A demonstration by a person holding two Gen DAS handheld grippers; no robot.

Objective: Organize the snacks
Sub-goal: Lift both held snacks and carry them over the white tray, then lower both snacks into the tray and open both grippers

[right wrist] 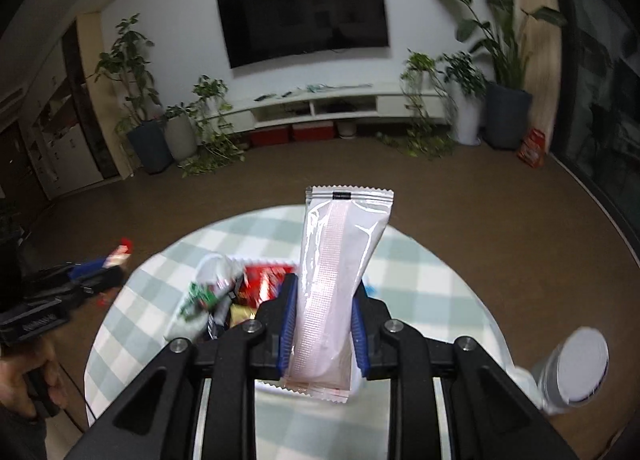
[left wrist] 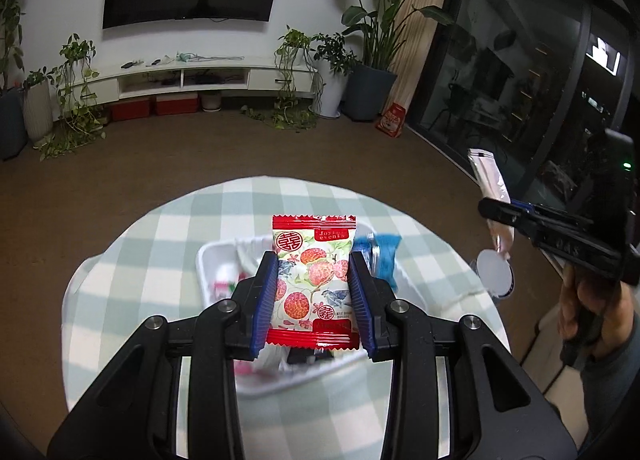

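Note:
My left gripper (left wrist: 313,264) is shut on a red and white lychee snack packet (left wrist: 312,280), held in the air above the white tray (left wrist: 208,260). Its blue pads press both sides of the packet. My right gripper (right wrist: 325,292) is shut on a long pale pink wafer packet (right wrist: 340,272), also held above the tray (right wrist: 208,264). From the left wrist view the right gripper (left wrist: 490,208) shows at the right edge with the pink packet (left wrist: 490,176) in it. Several snacks lie in the tray, among them a blue packet (left wrist: 382,256) and a red one (right wrist: 266,280).
The tray sits on a round table with a green checked cloth (left wrist: 168,228). A lidded white can (right wrist: 576,368) stands at the table's right edge. Beyond lie brown floor, potted plants (left wrist: 372,40), a TV bench and a wall TV (right wrist: 304,8). A hand (left wrist: 588,312) holds the right gripper.

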